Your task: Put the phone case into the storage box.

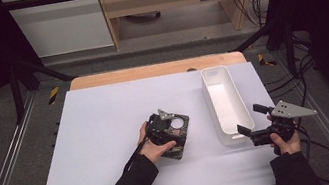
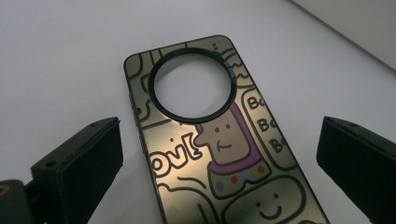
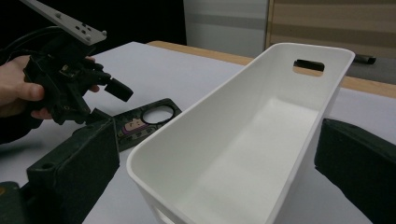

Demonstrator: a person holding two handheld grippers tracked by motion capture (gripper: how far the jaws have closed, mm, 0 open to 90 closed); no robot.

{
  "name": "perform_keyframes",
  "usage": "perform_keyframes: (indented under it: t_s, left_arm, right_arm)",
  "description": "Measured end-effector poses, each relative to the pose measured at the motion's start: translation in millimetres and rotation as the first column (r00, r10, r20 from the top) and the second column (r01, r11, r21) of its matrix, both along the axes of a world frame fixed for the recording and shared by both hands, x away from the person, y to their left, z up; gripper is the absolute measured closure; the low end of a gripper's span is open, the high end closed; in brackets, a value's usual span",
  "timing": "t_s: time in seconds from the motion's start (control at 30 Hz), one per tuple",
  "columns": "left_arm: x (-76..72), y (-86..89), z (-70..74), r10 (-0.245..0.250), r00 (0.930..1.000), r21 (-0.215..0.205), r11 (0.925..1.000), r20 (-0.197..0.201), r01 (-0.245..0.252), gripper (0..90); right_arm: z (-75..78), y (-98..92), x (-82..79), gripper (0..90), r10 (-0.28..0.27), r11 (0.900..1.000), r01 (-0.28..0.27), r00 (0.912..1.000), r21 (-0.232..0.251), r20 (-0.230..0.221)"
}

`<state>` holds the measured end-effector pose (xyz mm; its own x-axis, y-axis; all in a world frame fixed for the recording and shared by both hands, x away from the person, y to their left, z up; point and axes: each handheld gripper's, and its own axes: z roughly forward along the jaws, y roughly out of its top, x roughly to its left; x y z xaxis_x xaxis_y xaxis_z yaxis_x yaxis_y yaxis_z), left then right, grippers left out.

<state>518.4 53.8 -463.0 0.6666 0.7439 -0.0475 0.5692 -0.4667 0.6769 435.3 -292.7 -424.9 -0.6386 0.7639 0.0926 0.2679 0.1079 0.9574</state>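
Observation:
A dark phone case (image 2: 224, 154) printed with cartoon figures and a round camera hole lies flat on the white table top (image 1: 108, 132). My left gripper (image 2: 219, 135) hovers just above it, open, one jaw on each side of the case and neither touching it. From above, the case (image 1: 182, 129) sits mid-table under the left gripper (image 1: 161, 128). My right gripper (image 1: 250, 118) is open at the near end of a white bin (image 1: 225, 105). In the right gripper view, the bin (image 3: 243, 140) stands between the spread jaws of that gripper (image 3: 215, 140), and the case (image 3: 140, 122) lies beyond.
The bin is empty, long and narrow, with a handle slot (image 3: 308, 65) in its far end wall. A wooden edge (image 1: 156, 70) runs along the table's back. Metal frame rails (image 1: 7, 164) flank both sides, and cables (image 1: 302, 79) trail at the right.

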Motion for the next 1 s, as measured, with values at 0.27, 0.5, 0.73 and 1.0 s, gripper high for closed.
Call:
perform_keyframes:
  t_s: [0.27, 0.5, 0.73, 1.0]
  left_arm:
    - [2.5, -4.4, -6.6, 0.015, 0.9995, 0.014, 0.9998, -0.026, -0.015, 1.2]
    - [4.6, -8.4, -12.8, 0.041, 0.9982, 0.032, 0.9987, -0.043, -0.039, 2.2]
    - [4.3, -10.6, -13.4, 0.049, 0.998, 0.034, 0.9983, -0.04, -0.047, 4.1]
    - [4.0, -16.1, -15.1, 0.074, 0.9968, 0.07, 0.995, -0.031, -0.072, 3.6]
  right_arm:
    - [-0.1, 0.2, 0.1, 0.4, -0.002, 1.0, 0.002, 1.0, 0.0, -0.003]
    - [-0.1, 0.2, 0.1, 0.4, -0.002, 1.0, 0.002, 1.0, 0.001, -0.003]
    - [-0.2, 0.3, 0.3, 0.4, -0.003, 1.0, 0.003, 1.0, 0.001, -0.004]
    - [-0.4, 0.5, 0.5, 0.4, -0.003, 1.0, 0.003, 1.0, -0.001, -0.004]
